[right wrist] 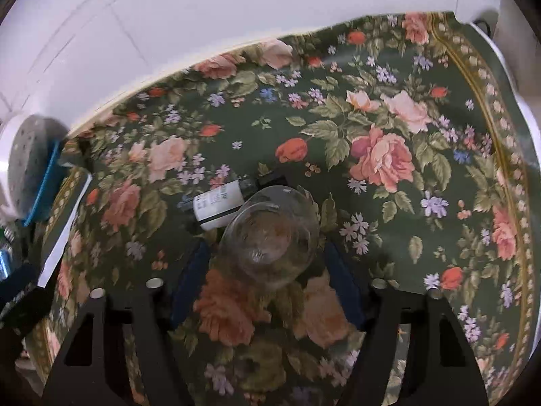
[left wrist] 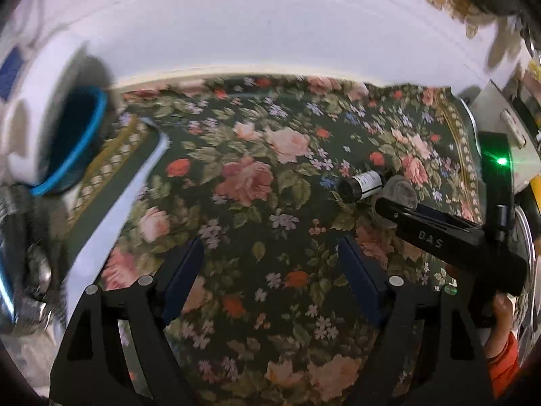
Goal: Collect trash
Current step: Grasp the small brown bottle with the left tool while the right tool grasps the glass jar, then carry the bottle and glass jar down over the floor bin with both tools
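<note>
A clear glass jar (right wrist: 270, 233) lies on the floral tablecloth between the open fingers of my right gripper (right wrist: 267, 257); the pads flank it, contact unclear. A small dark bottle with a white label (right wrist: 221, 204) lies just beyond the jar, touching it. In the left wrist view the bottle (left wrist: 361, 186) and jar (left wrist: 400, 193) sit at the right, with my right gripper's black body (left wrist: 439, 233) reaching to them. My left gripper (left wrist: 270, 257) is open and empty above the cloth, left of them.
A white bin with a blue-rimmed liner (left wrist: 64, 135) stands at the left table edge, also in the right wrist view (right wrist: 33, 169). White wall (left wrist: 270, 17) lies behind the table. A device with a green light (left wrist: 500, 160) stands at the right.
</note>
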Action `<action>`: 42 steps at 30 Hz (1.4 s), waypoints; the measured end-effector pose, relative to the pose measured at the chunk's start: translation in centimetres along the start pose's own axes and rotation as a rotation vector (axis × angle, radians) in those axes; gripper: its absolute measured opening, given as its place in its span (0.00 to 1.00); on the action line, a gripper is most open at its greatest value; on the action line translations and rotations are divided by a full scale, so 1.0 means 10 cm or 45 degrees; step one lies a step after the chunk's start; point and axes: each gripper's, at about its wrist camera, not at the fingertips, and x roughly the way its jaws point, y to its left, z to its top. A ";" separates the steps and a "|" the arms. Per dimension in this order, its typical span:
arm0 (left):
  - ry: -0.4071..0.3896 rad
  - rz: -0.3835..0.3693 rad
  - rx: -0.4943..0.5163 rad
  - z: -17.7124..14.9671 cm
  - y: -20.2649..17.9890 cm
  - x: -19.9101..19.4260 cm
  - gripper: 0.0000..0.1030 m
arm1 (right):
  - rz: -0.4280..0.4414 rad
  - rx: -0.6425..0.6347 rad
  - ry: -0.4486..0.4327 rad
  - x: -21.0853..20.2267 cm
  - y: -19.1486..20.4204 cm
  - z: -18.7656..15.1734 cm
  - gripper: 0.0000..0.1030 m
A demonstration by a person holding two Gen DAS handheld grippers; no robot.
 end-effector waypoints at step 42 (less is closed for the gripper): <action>-0.136 -0.053 0.129 -0.17 -1.48 -0.36 0.27 | 0.047 0.014 -0.336 -1.90 -1.36 -0.77 0.55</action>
